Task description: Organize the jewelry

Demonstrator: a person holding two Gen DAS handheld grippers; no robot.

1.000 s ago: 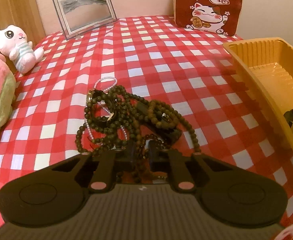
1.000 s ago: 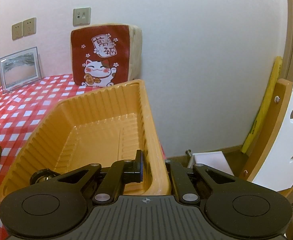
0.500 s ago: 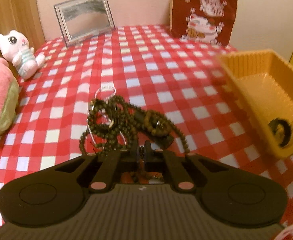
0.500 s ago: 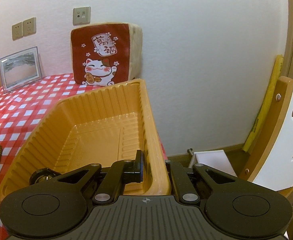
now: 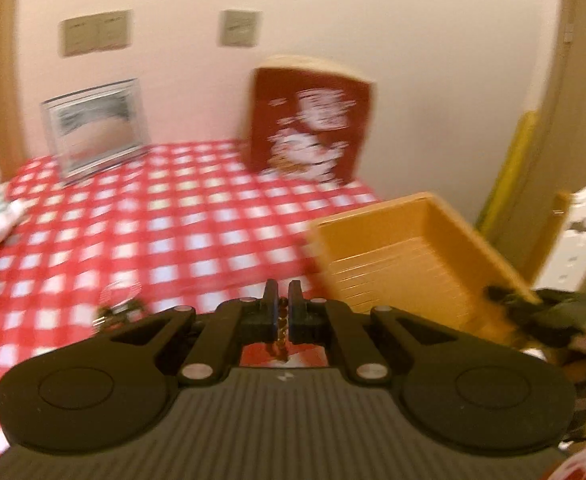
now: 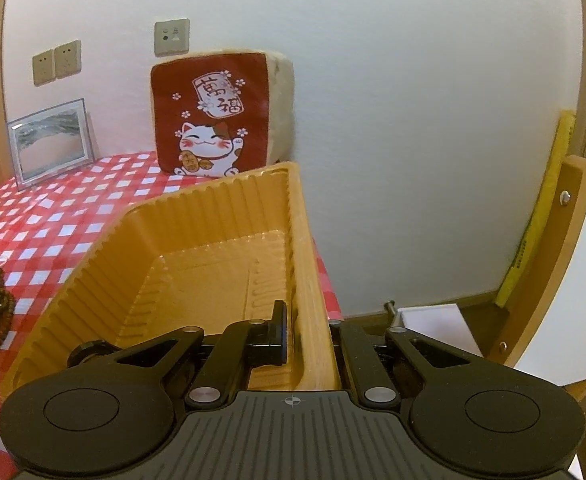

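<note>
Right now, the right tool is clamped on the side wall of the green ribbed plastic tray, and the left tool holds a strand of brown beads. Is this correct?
Not quite: the ribbed plastic tray is orange, not green, as the right wrist view shows. The rest holds: the right tool is clamped on its side wall, and the left tool holds a strand of brown beads.

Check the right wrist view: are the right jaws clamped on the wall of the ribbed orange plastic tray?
Yes, the right gripper has its jaws shut on the ribbed orange plastic tray, one finger inside the near wall and one outside.
</note>
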